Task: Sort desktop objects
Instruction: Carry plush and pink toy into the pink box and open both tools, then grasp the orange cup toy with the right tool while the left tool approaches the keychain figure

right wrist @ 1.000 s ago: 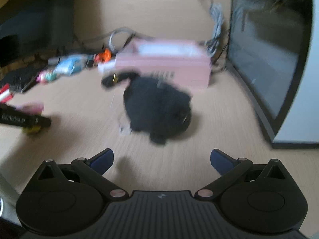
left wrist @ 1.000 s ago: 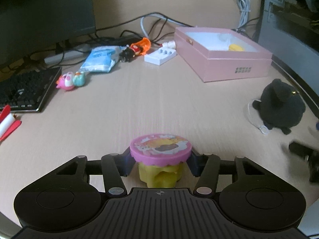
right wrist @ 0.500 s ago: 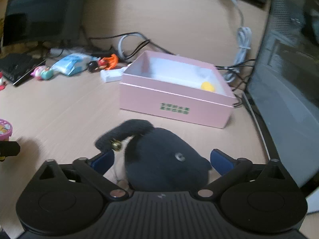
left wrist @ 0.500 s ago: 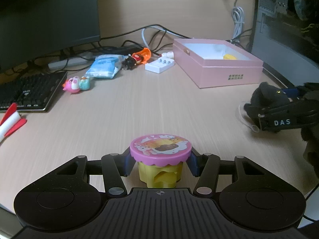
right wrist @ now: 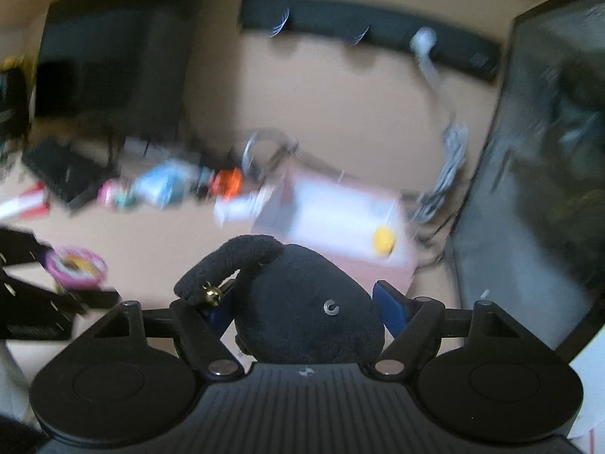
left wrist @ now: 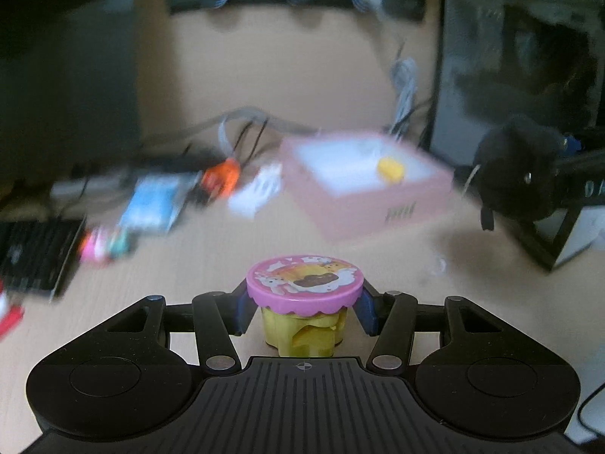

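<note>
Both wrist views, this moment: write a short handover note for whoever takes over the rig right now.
Left gripper: shut on the pink-lidded yellow tub.
Right gripper: jaws have just been closing around the black plush toy, which sits between them.
Pink box: open on the desk, one yellow piece inside.
Left: both held items still to be placed; the blue packet, the orange toy and the pink-and-teal toy remain by the keyboard.
</note>
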Available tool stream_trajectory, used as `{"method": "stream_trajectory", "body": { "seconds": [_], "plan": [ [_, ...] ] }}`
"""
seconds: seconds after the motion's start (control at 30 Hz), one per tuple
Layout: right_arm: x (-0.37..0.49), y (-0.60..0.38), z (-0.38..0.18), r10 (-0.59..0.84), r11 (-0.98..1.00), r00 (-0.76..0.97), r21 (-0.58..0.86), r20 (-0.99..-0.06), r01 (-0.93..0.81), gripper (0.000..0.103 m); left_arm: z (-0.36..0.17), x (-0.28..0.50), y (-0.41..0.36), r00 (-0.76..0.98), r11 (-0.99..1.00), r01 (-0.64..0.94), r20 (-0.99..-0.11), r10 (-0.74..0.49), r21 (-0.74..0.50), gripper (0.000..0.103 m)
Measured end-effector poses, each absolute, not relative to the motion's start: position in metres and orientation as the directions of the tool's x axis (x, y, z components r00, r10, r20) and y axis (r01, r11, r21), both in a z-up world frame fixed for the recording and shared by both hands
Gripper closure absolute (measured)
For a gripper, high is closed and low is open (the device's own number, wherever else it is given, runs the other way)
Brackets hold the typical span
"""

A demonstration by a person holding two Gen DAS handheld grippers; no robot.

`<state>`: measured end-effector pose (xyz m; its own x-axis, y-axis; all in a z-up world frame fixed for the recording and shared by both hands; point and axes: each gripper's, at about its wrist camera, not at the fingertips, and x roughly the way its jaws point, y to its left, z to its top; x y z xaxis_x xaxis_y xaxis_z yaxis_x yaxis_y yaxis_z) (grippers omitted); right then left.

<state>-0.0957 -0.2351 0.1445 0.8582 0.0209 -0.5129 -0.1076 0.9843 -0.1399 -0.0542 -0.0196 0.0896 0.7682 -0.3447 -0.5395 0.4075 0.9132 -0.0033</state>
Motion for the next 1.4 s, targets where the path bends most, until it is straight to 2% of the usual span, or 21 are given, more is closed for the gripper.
{"method": "stream_trajectory", "body": {
  "seconds": [0.2, 0.33, 0.4, 0.43, 0.5, 0.57, 0.6, 0.73, 0.83, 0.9, 1.13, 1.3, 1.4],
  "plan": [
    [-0.071, -0.253, 0.210, -0.014, 0.999, 0.912, -0.035, -0.410, 0.000, 0.026, 0.129, -0.003, -0.053, 0.794, 0.867, 0.498, -0.415, -0.444, 0.023, 0.045],
    [-0.025, -0.263, 0.236, -0.055, 0.997, 0.923, 0.033, -0.380, 0.073, 0.026, 0.150, 0.042, -0.081, 0.803, 0.845, 0.533, -0.341, -0.488, 0.045, 0.045],
    [0.006, -0.268, 0.245, -0.067, 0.992, 0.918, 0.070, -0.390, 0.103, 0.023, 0.157, 0.072, -0.098, 0.804, 0.842, 0.538, -0.329, -0.495, 0.048, 0.041],
    [0.021, -0.273, 0.248, -0.059, 0.990, 0.918, 0.095, -0.392, 0.104, 0.019, 0.158, 0.088, -0.105, 0.796, 0.838, 0.544, -0.345, -0.497, 0.049, 0.036],
    [0.045, -0.283, 0.253, -0.078, 0.982, 0.909, 0.123, -0.410, 0.140, 0.002, 0.156, 0.102, -0.105, 0.791, 0.844, 0.536, -0.366, -0.489, 0.030, 0.022],
    [0.049, -0.289, 0.255, -0.092, 0.978, 0.917, 0.138, -0.389, 0.156, 0.000, 0.148, 0.099, -0.093, 0.787, 0.849, 0.528, -0.378, -0.487, 0.007, 0.010],
    [0.046, -0.291, 0.254, -0.090, 0.979, 0.923, 0.136, -0.375, 0.151, 0.000, 0.141, 0.096, -0.086, 0.788, 0.856, 0.516, -0.392, -0.474, 0.003, 0.008],
    [0.029, -0.286, 0.231, -0.121, 0.985, 0.936, 0.077, -0.329, 0.155, 0.000, 0.097, 0.079, -0.062, 0.757, 0.904, 0.427, -0.546, -0.359, -0.003, 0.008],
    [0.020, -0.269, 0.196, -0.128, 0.989, 0.919, 0.016, -0.374, 0.144, 0.000, 0.068, 0.066, -0.039, 0.712, 0.937, 0.347, -0.645, -0.279, -0.022, 0.008],
    [0.013, -0.254, 0.172, -0.112, 0.994, 0.911, -0.027, -0.398, 0.110, 0.000, 0.055, 0.055, -0.024, 0.698, 0.957, 0.289, -0.679, -0.226, -0.021, 0.007],
    [0.012, -0.209, 0.131, 0.061, 0.995, 0.898, -0.041, -0.436, -0.088, 0.000, 0.039, 0.035, 0.042, 0.671, 0.999, 0.054, -0.740, -0.040, -0.005, 0.003],
    [0.046, -0.166, 0.124, 0.180, 0.977, 0.855, -0.009, -0.486, -0.211, 0.000, 0.046, 0.024, 0.083, 0.677, 0.998, -0.057, -0.735, 0.035, -0.005, 0.003],
    [0.073, -0.133, 0.111, 0.182, 0.974, 0.844, -0.025, -0.504, -0.225, 0.000, 0.047, 0.022, 0.103, 0.674, 0.996, -0.092, -0.736, 0.056, -0.008, 0.003]
  ]
}}
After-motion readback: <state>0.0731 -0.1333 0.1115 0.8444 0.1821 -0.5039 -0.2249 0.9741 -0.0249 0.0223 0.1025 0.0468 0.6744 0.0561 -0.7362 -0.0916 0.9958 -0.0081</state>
